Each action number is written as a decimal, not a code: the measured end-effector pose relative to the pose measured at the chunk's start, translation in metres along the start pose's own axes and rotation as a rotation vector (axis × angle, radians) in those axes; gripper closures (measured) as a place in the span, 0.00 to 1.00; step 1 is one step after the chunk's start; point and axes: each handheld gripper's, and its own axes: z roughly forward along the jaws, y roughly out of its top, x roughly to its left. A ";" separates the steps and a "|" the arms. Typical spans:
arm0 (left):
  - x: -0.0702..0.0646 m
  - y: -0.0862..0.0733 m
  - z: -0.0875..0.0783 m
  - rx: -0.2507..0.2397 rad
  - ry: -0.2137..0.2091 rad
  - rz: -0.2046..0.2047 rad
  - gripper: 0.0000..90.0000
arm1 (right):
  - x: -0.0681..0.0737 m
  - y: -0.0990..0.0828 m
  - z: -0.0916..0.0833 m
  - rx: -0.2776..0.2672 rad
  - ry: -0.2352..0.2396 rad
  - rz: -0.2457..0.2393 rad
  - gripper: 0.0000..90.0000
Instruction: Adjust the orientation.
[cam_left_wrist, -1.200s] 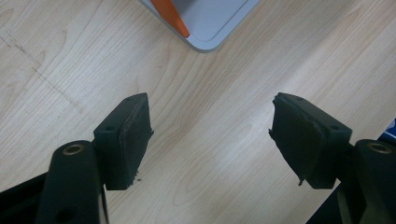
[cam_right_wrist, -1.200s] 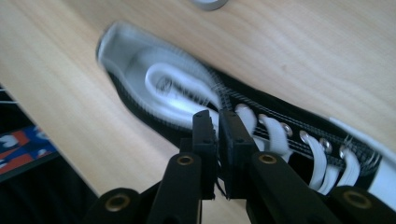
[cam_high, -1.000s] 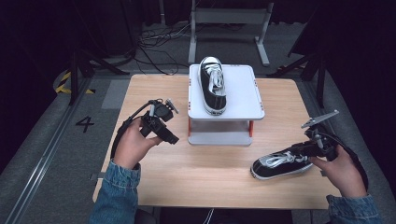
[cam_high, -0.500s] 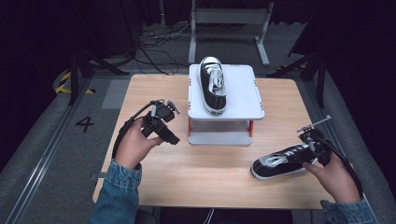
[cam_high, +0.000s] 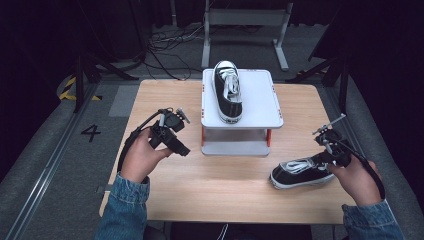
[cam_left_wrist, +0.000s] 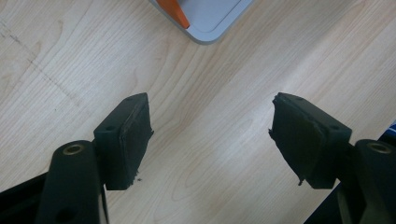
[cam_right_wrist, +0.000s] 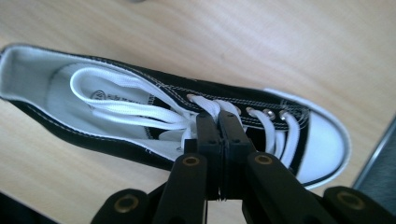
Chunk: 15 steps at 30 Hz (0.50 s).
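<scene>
One sneaker (cam_high: 227, 92) already sits on the white stand (cam_high: 260, 100) at frame centre, second sneaker (cam_high: 300, 172) lies lower right on the table (cam_high: 210, 185), right gripper (cam_right_wrist: 218, 123) clamped probably on its laces or tongue, left gripper (cam_left_wrist: 210, 135) wide open, idle: roughly half done.

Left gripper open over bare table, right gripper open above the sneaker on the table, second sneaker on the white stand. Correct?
Not quite: the right gripper is shut, its jaws pressed together at the laces of the sneaker on the table, as the right gripper view shows. The left gripper is open, and the second sneaker sits on the white stand.
</scene>
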 end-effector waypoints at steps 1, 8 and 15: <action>0.000 -0.001 0.000 -0.003 0.000 -0.004 0.32 | -0.001 0.005 -0.003 -0.002 -0.029 -0.029 1.00; 0.000 0.000 0.004 0.006 -0.007 -0.010 0.33 | -0.010 0.036 0.008 -0.028 -0.041 -0.083 0.99; 0.002 0.001 0.004 0.007 -0.009 -0.002 0.33 | 0.014 0.043 0.005 -0.143 0.012 -0.078 0.73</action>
